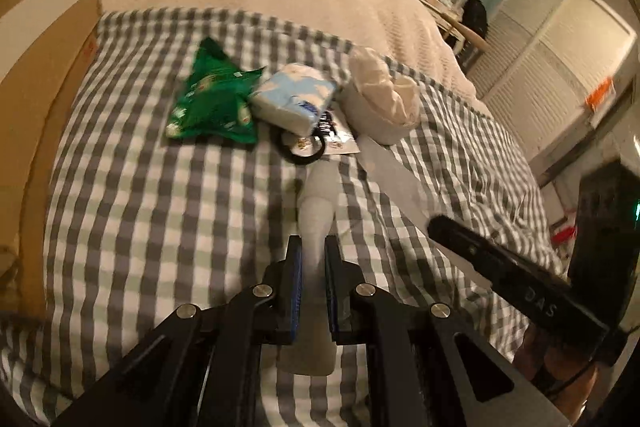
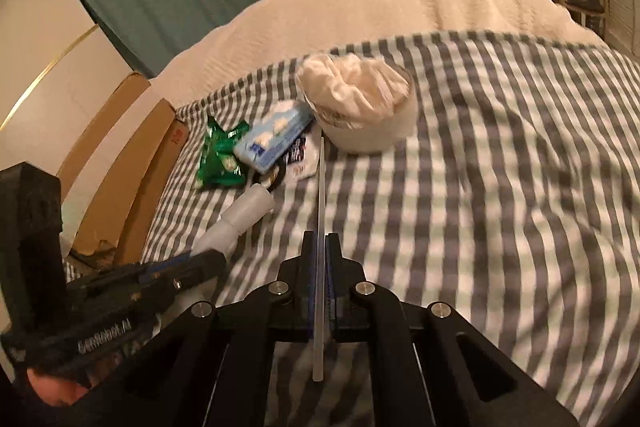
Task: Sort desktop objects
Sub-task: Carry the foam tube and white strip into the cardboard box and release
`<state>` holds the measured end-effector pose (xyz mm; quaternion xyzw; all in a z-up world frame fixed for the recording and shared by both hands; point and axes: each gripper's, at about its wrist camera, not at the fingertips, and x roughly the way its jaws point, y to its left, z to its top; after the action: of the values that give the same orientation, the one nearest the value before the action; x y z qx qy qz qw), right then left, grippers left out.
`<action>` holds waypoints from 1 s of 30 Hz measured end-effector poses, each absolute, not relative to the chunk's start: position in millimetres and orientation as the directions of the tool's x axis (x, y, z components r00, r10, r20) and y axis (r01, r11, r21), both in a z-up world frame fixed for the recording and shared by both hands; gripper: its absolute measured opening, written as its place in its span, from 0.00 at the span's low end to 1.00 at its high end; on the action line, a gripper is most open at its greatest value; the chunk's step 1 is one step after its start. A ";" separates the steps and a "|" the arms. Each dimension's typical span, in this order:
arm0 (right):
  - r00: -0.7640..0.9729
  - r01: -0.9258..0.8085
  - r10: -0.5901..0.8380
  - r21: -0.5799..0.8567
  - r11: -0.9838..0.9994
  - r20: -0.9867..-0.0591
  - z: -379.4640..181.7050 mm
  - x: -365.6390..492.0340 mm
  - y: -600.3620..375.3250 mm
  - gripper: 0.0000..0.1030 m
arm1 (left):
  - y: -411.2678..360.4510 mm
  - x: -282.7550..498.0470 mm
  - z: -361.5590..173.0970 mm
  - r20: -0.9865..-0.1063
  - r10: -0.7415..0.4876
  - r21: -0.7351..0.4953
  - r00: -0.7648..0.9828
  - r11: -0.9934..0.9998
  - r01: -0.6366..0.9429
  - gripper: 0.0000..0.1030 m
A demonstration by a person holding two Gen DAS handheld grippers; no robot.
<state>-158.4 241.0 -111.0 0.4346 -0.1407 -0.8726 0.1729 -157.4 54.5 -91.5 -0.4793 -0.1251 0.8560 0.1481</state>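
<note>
L claw (image 1: 313, 247) clenched on white plastic bottle (image 1: 316, 211), held above checkered bed (image 1: 160, 227): light, smooth, prob slippery, so grip at neck. R claw (image 2: 321, 245) clamped on thin stiff stick (image 2: 320, 187), prob fragile; grip mid-length, w/ tip near white tub (image 2: 372, 131).

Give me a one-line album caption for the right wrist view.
Right gripper, jaws shut on a thin clear stick, aims at a lined white tub on the checked cloth.

Open checked cloth (image 2: 500, 167) right of bucket (image 2: 372, 131)
</note>
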 end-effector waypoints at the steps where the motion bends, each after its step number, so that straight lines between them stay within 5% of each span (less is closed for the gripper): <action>1: -0.566 0.167 -0.418 0.398 -0.902 -0.710 -110.6 -153.6 243.7 0.03 | 52.7 -155.8 -88.0 -0.779 0.379 -0.366 -0.500 -0.922 -0.130 0.09; 10: -0.563 0.115 -0.438 0.459 -0.881 -0.701 -68.6 -105.9 248.1 0.03 | 29.7 -134.0 -34.5 -0.720 0.407 -0.398 -0.562 -0.906 -0.146 0.09; 20: -0.651 0.222 -0.363 0.290 -0.931 -0.667 42.6 -55.6 206.4 0.03 | -32.7 -108.2 53.9 -0.615 0.430 -0.440 -0.661 -0.883 -0.165 0.09; 30: -0.657 0.404 -0.462 0.240 -0.883 -0.595 121.7 -61.9 103.2 0.03 | -125.9 -116.4 108.5 -0.605 0.255 -0.313 -0.755 -0.947 -0.069 0.09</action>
<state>-61.9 103.2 121.7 0.3386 -0.0430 -0.9092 0.2382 -116.4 -125.9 108.5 -0.3392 -0.1371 0.9266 0.0874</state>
